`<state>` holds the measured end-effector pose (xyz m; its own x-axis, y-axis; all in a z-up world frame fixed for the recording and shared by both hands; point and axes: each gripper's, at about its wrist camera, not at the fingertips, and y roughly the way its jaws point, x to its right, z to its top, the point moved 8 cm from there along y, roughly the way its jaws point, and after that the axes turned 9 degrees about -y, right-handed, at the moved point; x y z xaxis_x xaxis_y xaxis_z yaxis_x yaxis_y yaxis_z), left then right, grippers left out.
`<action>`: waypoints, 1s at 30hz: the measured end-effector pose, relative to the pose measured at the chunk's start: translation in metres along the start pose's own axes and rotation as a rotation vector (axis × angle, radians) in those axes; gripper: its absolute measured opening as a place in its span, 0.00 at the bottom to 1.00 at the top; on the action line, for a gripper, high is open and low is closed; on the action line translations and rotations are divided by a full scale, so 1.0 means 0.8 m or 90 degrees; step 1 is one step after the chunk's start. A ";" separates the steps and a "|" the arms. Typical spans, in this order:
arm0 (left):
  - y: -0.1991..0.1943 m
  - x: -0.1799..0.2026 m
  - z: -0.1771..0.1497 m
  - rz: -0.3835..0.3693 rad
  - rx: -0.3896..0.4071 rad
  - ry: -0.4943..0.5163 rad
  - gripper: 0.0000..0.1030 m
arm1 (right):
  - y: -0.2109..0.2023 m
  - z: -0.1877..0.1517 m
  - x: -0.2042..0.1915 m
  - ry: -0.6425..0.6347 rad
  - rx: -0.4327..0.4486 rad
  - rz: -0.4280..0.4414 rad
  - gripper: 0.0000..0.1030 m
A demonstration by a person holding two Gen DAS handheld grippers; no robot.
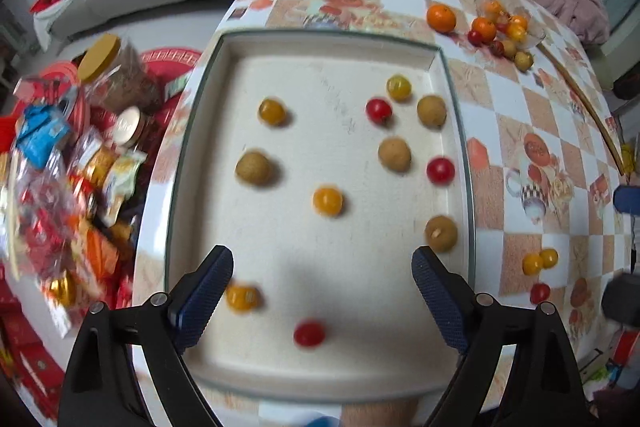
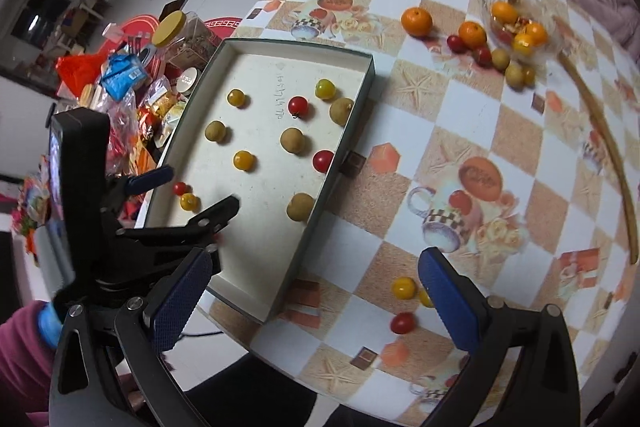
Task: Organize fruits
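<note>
A shallow white tray (image 1: 332,39) (image 2: 352,131) lies on the checkered table and holds several small fruits: red and yellow cherry tomatoes and tan longans. My left gripper (image 1: 322,273) is open and empty above the tray's near end, close to a yellow tomato (image 1: 243,297) and a red tomato (image 1: 309,333). It also shows in the right wrist view (image 2: 188,189). My right gripper (image 2: 316,279) is open and empty over the table right of the tray. Two yellow tomatoes (image 2: 404,287) and a red one (image 2: 402,323) lie between its fingers.
A glass bowl (image 2: 516,15) (image 1: 506,15) of oranges stands at the far right, with loose oranges, tomatoes and longans beside it. A thin wooden stick (image 2: 608,155) lies along the right edge. Snack packets and jars (image 1: 80,147) crowd the floor to the left.
</note>
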<state>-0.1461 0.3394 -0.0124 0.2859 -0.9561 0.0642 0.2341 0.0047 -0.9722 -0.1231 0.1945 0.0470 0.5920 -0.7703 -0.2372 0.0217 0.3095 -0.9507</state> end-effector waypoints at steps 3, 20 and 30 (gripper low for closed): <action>-0.016 -0.003 -0.018 0.012 -0.005 -0.014 0.89 | -0.005 -0.007 0.000 -0.009 -0.006 -0.005 1.00; -0.134 0.005 -0.096 0.044 0.032 -0.109 0.89 | -0.067 -0.036 -0.007 -0.085 0.027 -0.008 1.00; -0.159 0.031 -0.098 0.069 0.052 -0.052 0.89 | -0.078 -0.049 -0.020 -0.116 0.027 -0.019 1.00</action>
<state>-0.2417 0.2922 0.0952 0.3878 -0.9216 -0.0181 0.2716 0.1330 -0.9532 -0.1657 0.1656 0.1022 0.7266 -0.6669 -0.1654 0.0735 0.3148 -0.9463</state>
